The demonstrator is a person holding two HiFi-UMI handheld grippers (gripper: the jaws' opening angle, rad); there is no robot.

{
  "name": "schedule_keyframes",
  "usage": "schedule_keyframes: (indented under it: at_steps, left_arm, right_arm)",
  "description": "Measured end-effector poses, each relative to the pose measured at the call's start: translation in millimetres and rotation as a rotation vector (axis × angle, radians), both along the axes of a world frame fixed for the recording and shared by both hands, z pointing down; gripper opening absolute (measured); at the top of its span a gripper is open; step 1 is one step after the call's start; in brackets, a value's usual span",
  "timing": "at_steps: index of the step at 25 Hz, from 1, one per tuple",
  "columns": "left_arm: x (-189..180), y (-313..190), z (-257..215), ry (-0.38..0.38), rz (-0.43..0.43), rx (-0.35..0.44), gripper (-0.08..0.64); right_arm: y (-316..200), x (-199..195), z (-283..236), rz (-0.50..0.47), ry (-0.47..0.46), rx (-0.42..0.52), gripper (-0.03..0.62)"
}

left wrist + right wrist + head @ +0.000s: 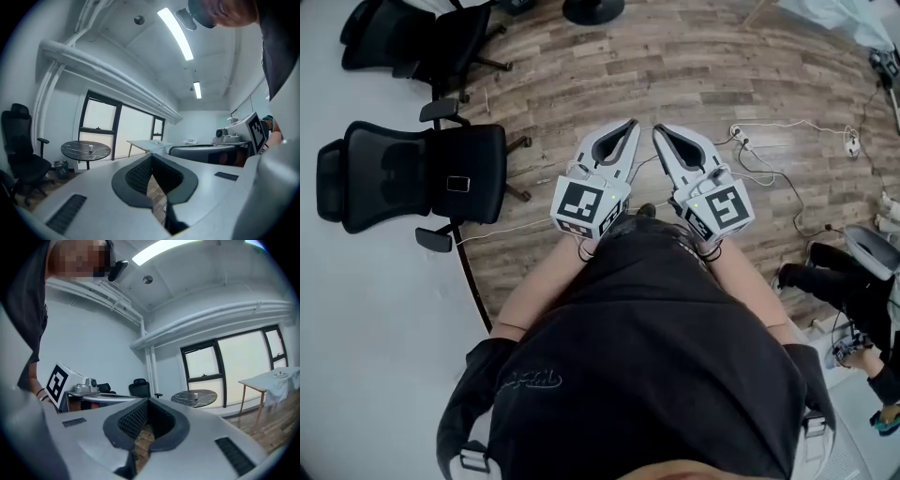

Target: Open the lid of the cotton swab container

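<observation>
Left claw (629, 126): pressing its sides together over the wood floor (722, 84).
Right claw (660, 132): pressing together beside it.

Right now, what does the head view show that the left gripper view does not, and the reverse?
Only the head view shows the cables on the floor and the person's forearms. Only the left gripper view shows the ceiling light, the window and a round dark table bearing a small white thing, too small to identify. Both show the left hand-held gripper, shut and empty, the right hand-held gripper, a black office chair and the wooden floor.
</observation>
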State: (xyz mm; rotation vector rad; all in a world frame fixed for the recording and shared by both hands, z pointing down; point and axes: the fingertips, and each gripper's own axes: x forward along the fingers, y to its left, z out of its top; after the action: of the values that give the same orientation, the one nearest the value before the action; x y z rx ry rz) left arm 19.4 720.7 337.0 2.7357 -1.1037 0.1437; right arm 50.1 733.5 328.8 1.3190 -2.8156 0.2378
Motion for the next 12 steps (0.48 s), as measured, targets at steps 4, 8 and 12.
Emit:
schedule_keyframes:
  at_steps: [4, 8, 12]
  left_arm:
    - [-19, -22, 4, 0.010, -0.020, -0.011, 0.014]
    - [-44, -52, 7, 0.017, -0.022, -0.020, 0.014]
    - [-77, -93, 7, 0.016, -0.018, -0.026, 0.014]
  right_arm:
    - [-22, -16, 4, -0.010, 0.004, -0.010, 0.023]
    - [-54, -40, 6, -0.018, 0.015, -0.012, 0.023]
    - [-95, -74, 3, -0.026, 0.025, -0.004, 0.023]
